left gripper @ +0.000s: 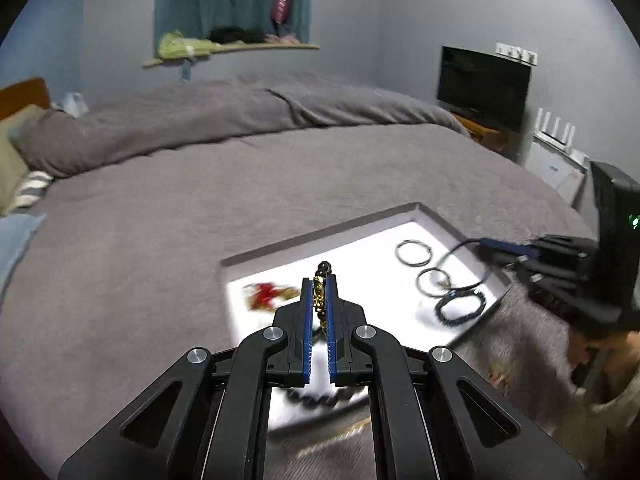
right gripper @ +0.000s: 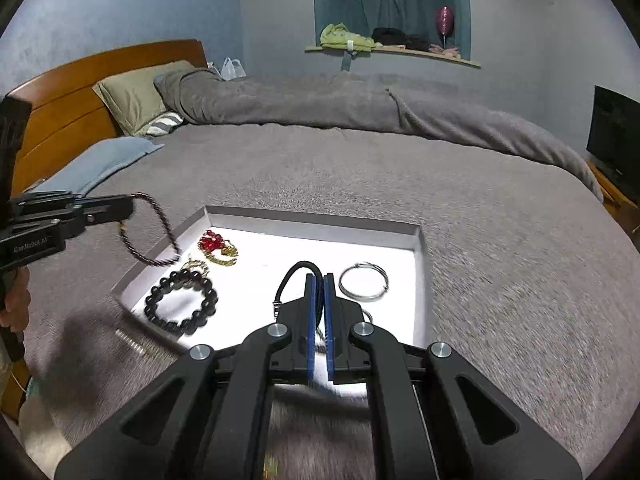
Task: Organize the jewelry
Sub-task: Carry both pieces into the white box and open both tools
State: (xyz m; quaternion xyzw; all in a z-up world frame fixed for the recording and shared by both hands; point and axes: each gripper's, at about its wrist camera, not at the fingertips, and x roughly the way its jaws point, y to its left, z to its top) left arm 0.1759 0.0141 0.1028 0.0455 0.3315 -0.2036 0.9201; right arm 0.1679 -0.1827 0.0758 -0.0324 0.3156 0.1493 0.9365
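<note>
A: What carries everything?

B: A wide bed (right gripper: 360, 184) under a grey blanket fills most of the room, with a wooden headboard (right gripper: 72, 92) and pillows at one end, a curtained window ledge (right gripper: 392, 52) on the far wall and a dark screen (left gripper: 482, 86) in the corner. Near the bed's close edge lies a shallow white tray (right gripper: 312, 214) with low grey walls

A: And the jewelry?

B: In the tray rest a black bead bracelet (right gripper: 182, 302), a red and gold piece (right gripper: 216, 246) and a thin silver ring bangle (right gripper: 363, 282). The left gripper (left gripper: 319, 282) is clamped on a dark beaded strand with gold links (left gripper: 318, 294), which hangs as a loop beside the tray's left wall. The right gripper (right gripper: 319, 280) is clamped on a thin black cord (right gripper: 294, 274) that arches over the tray floor

A: Anything unclear?

B: Both views smear near the bottom; the tray's near edge is hidden behind the gripper bodies, and a gold streak on the blanket there is unreadable. A hand (right gripper: 16, 304) shows only partly

A: Room to move?

B: The blanket lies bare beyond the tray's far wall and to its right, and the tray's middle floor is open
</note>
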